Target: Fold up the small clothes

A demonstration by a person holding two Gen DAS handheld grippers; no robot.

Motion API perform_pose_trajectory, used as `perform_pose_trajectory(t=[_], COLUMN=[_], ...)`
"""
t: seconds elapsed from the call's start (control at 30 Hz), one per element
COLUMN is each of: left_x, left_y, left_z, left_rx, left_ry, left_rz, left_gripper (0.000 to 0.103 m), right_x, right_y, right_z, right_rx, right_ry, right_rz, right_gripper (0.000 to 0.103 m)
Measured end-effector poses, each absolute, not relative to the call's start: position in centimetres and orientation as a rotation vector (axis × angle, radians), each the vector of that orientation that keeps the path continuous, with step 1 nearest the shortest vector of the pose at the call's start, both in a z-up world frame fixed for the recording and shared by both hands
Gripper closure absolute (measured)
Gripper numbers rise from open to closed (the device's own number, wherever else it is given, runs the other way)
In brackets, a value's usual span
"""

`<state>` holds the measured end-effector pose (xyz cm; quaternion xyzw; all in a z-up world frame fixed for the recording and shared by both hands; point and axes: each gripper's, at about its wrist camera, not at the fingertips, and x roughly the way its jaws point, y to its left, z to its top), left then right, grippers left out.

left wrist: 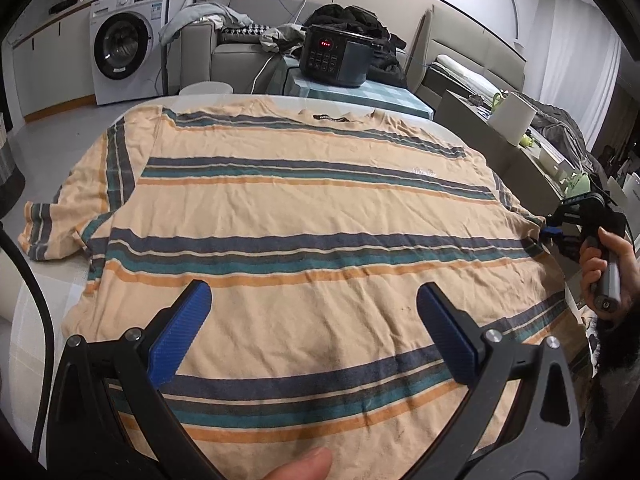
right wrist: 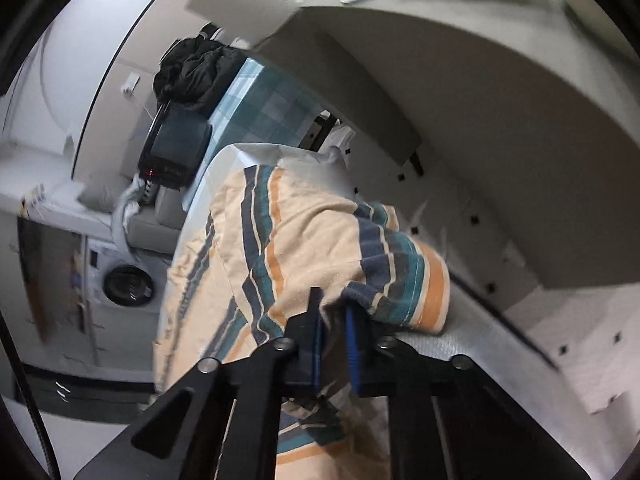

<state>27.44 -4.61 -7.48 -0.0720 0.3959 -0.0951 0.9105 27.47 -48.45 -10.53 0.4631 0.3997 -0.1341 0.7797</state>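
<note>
While we look along the left gripper [left wrist: 314, 328], its blue pads [left wrist: 180, 336] stand wide apart above the striped T-shirt [left wrist: 288, 216], pressing on nothing. That shirt lies spread nearly flat, collar away from us, over a round pale table [left wrist: 208, 94], with one short sleeve [left wrist: 44, 228] reaching out at the left. At the far right edge a hand [left wrist: 600, 264] holds the right gripper's handle by the shirt's other sleeve. We judge the cloth thin, soft and light: it will droop and wrinkle when lifted, so hems, sleeve ends and shoulder seams are the places to pinch.

From the right wrist view, blurred, the right gripper [right wrist: 334, 334] has its jaws drawn together on a fold of the striped sleeve [right wrist: 396, 276], which bunches up over the pads beside the table's edge. No earlier picture tells us more. The grip looks shallow, so we would pull gently.
</note>
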Motion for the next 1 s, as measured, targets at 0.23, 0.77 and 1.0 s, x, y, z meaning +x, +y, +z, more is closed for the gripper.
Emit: perform_pose_trajectory(t=[0.23,0.77,1.0], left_x=[28.0,37.6,39.9], left_y=[-4.7,-12.1,-18.9], left_z=[-6.2,-3.4,-5.6], left_rx=[-0.137,-0.084,-0.055], left_ry=[0.820,0.863,0.957], left_rz=[-0.218,-0.337,-0.480], left_gripper=[0.001,0.001,0.001], right_x=[29.3,25.7,23.4], right_y=[-42.2,-30.4,-38.1], right_z=[-3.6,-6.3,-5.7], right_rx=[0.556,0.109,0.335], right_ry=[0.730,0.943,0.895], right_rz=[-0.050,0.408,0.207], right_gripper=[0.097,0.051,0.049])
